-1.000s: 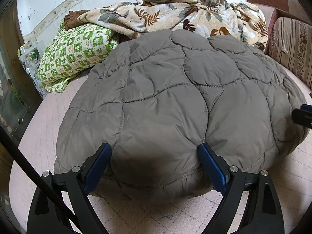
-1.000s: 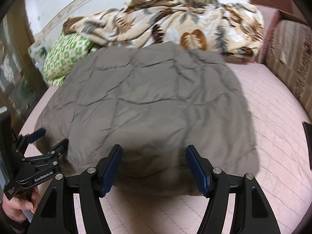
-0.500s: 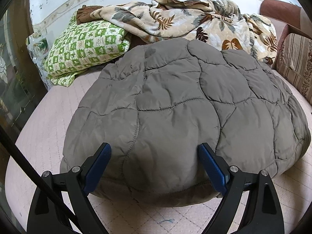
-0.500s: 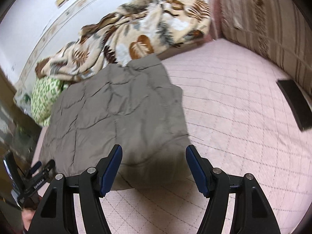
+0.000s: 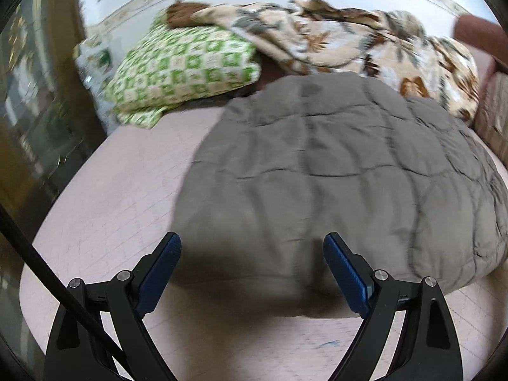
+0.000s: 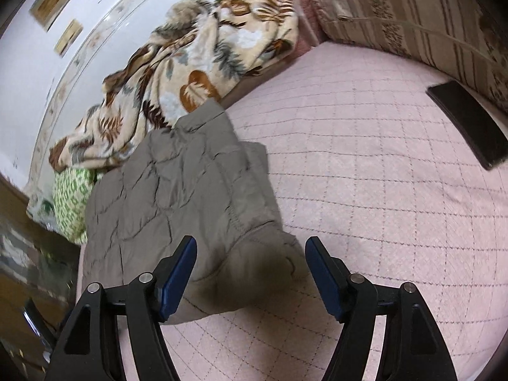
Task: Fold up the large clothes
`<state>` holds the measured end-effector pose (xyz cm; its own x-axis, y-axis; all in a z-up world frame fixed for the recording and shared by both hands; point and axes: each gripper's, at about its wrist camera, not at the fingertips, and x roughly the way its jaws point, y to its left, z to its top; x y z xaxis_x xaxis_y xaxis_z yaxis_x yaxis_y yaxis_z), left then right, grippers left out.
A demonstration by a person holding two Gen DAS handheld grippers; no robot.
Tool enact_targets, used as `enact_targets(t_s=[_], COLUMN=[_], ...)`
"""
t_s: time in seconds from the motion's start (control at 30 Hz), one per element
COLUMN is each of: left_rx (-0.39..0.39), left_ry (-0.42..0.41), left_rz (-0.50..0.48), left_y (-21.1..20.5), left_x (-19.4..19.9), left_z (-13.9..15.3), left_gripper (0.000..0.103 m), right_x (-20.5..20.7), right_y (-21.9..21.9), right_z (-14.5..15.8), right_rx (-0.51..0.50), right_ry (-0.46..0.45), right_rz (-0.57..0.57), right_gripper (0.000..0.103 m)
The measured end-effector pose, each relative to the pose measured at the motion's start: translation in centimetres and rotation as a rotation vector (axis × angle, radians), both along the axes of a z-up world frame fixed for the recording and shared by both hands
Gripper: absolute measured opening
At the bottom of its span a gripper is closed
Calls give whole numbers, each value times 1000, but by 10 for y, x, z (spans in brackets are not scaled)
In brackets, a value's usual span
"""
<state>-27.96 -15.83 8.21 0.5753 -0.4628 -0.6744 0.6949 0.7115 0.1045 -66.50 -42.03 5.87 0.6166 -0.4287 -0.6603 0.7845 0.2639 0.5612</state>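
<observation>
Right wrist view: jacket (image 6: 177, 190) folded into a compact pad on bed (image 6: 365, 165), just before blanket (image 6: 190, 63); both hand-held grippers, right (image 6: 250, 273) just widening and left (image 5: 252, 273), empty and agape; only tidying looks outstanding.

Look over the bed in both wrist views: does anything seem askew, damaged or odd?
One thing: the grey quilted jacket has a small dark spot near its far edge, like a stain. The leaf-print blanket lies crumpled against the wall. Both grippers, left and right, are open and hold nothing.
</observation>
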Motion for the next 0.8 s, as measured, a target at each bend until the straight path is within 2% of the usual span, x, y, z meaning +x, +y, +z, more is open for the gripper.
enact_targets(t_s=[0.17, 0.23, 0.43, 0.6, 0.8], left_rx=[-52, -64, -65, -39, -28], left_ry=[124, 134, 150, 124, 34], left_rz=[62, 80, 150, 188, 155], left_y=[28, 34, 47, 51, 43], left_x=[33, 41, 59, 63, 48], left_z=[-2, -2, -5, -8, -1], left_gripper=[91, 91, 91, 91, 91], right_x=[8, 15, 25, 26, 39], right_y=[7, 8, 2, -1, 5], right_z=[12, 13, -4, -11, -10], right_rx=[-69, -69, 38, 68, 56], right_ry=[45, 33, -43, -51, -34], right_rz=[-4, 14, 7, -5, 33], right_gripper=[76, 76, 76, 76, 76])
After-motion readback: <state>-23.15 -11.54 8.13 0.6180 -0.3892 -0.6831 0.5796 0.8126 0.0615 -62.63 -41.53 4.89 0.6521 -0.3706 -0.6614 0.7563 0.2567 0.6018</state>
